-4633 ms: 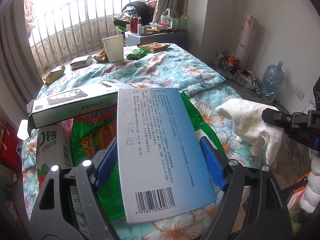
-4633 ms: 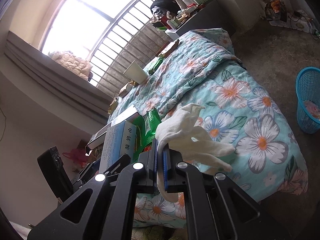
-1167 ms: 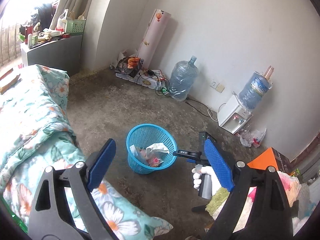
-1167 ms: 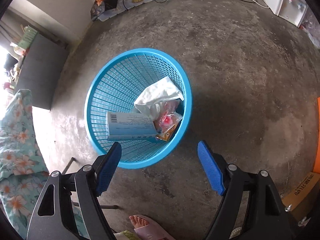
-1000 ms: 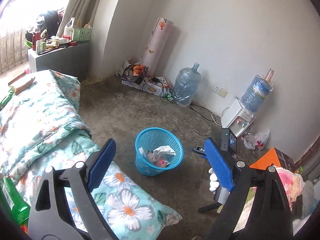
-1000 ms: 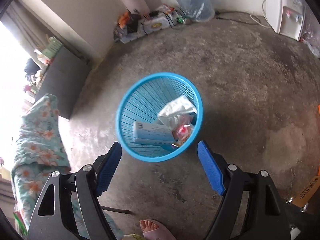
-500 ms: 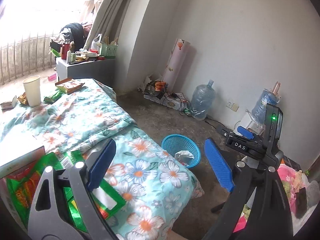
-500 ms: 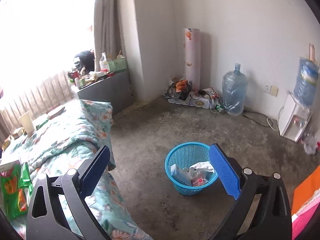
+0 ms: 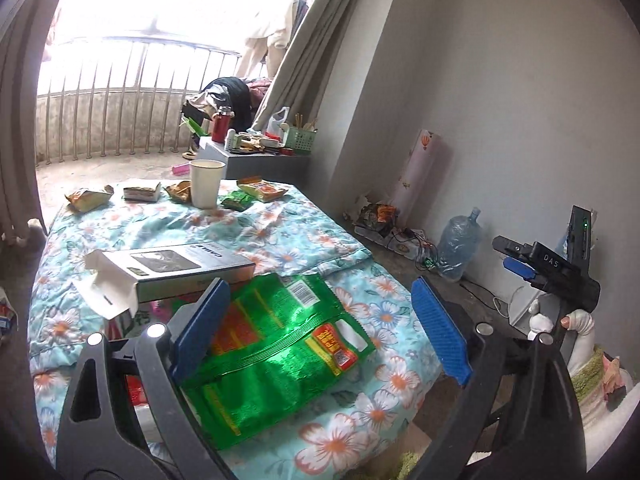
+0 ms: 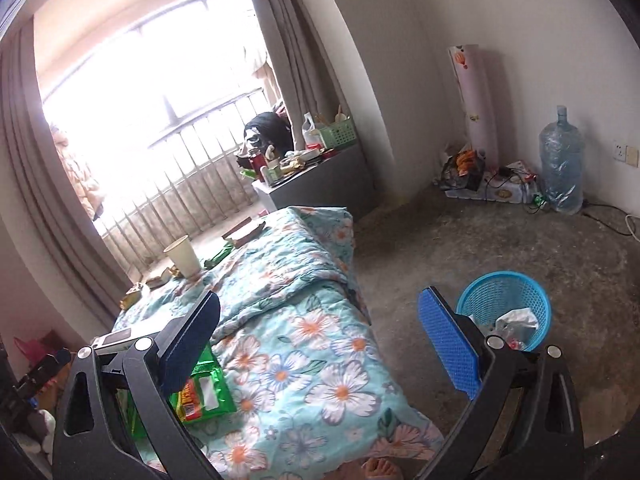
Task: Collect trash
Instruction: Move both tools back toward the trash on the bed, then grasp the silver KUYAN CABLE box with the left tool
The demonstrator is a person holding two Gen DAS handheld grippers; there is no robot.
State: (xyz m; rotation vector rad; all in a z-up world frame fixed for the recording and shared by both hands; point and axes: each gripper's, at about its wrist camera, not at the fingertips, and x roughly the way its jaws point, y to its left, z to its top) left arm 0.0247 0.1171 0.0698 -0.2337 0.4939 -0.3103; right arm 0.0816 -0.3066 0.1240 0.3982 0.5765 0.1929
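Observation:
My left gripper (image 9: 320, 328) hangs open low over the near end of the flowered bed (image 9: 280, 236), nothing between its pads. Under it lie green snack bags (image 9: 276, 344), with a grey and white box (image 9: 172, 268) just behind. A paper cup (image 9: 206, 184) and several wrappers (image 9: 88, 196) sit at the bed's far end. My right gripper (image 10: 320, 340) is open and empty above the bed's corner. The blue basket (image 10: 476, 300) stands on the floor by its right finger, holding a crumpled white tissue (image 10: 516, 318). The green bags (image 10: 200, 388) show at its lower left.
A grey cabinet (image 10: 320, 184) crowded with bottles stands past the bed by the window rail. A water jug (image 10: 560, 168), a patterned roll (image 10: 476, 100) and cables line the far wall. Bare concrete floor (image 10: 480, 248) lies between bed and wall. A bare foot (image 10: 380, 470) is below me.
Both grippers swung away from the basket to the bed. The left one now hovers over the green bags; the right one rose and drew back. The blue box and white cloth went into the basket.

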